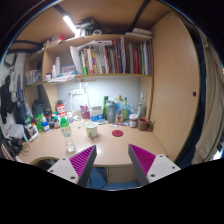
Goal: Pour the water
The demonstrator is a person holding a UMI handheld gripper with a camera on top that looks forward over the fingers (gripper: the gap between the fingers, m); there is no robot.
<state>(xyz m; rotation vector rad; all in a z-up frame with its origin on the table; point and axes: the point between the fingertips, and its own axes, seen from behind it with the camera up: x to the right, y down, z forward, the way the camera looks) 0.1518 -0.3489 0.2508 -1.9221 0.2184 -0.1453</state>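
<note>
— Over at the desk (110, 150), where's the water meant to come from?

— Probably that clear bottle with the green cap (66, 132), standing on the left side of the desktop, well ahead of the gripper (112, 158) and off to the left of its line. A pale cup (92, 129) sits just to its right, further back.

— And the jaws?

— Apart, nothing between them; both pink pads (83, 158) are bare, with only desk showing in the gap.

— What worries you?

— Clutter. More bottles and jars (118, 110) crowd the back under the bookshelf (110, 58), and small things sit near the cup. I'd guess a wide swing left could knock something over. Also, a cap left on means no pour, and a soft bottle squeezed hard might spurt once opened
</note>
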